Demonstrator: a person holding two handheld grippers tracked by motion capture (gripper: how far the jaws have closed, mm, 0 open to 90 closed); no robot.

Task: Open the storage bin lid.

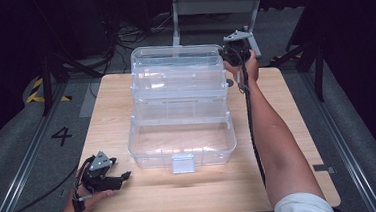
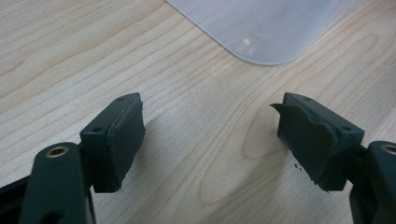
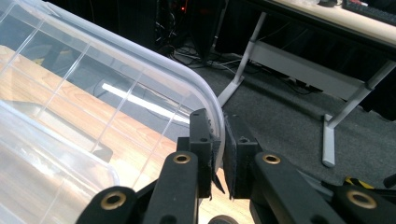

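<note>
Right gripper view: right gripper (image 3: 218, 154) clenched on clear lid (image 3: 140, 88) rim, contact partly hidden; left gripper (image 2: 210, 140) released.

We get a bright overhead light on the bench (image 1: 132, 200); the room around it is near black. Glare streaks across the clear box (image 1: 180, 111), with soft shadows under it. High view is soft and low-res. Both gripper views are sharp up close, backgrounds dim.

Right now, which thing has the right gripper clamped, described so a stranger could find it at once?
On the light wooden table stands a clear plastic tiered storage box, opened. The right gripper pinches the rim of its raised transparent lid at the far right corner; it is the box's highest, rearmost part.
</note>
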